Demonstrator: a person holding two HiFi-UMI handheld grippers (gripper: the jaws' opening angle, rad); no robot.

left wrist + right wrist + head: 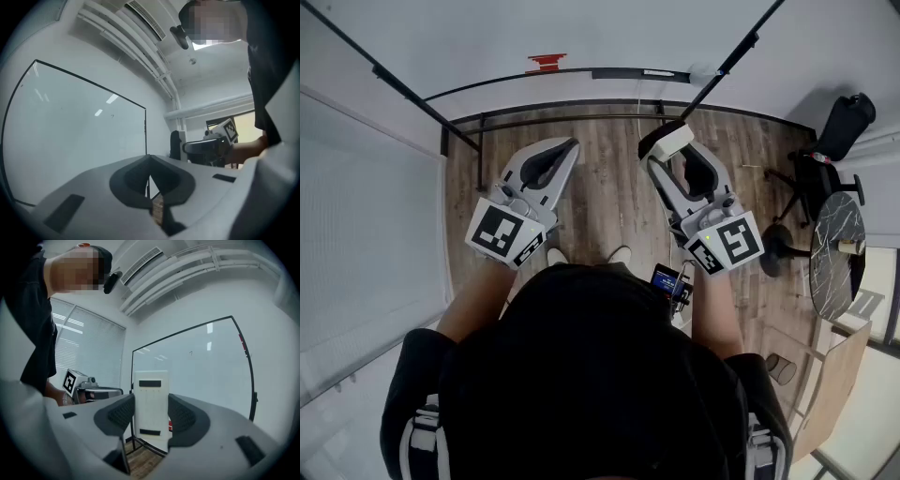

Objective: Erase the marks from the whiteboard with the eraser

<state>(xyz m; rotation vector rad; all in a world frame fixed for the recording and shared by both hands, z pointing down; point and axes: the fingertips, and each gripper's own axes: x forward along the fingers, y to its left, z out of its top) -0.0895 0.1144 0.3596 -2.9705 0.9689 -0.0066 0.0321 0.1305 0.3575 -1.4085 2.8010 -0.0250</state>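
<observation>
Gripping the eraser (151,397), right gripper (151,414) faces the whiteboard (201,366)

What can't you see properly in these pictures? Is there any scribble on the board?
1. Scribble on the whiteboard: both gripper views show only a tiny speck, too small to tell a mark from glare.
2. The far side of the eraser, held in the right claw: it is turned away from the right gripper view.
3. A red thing behind the eraser: mostly hidden by the claw's pad.
</observation>
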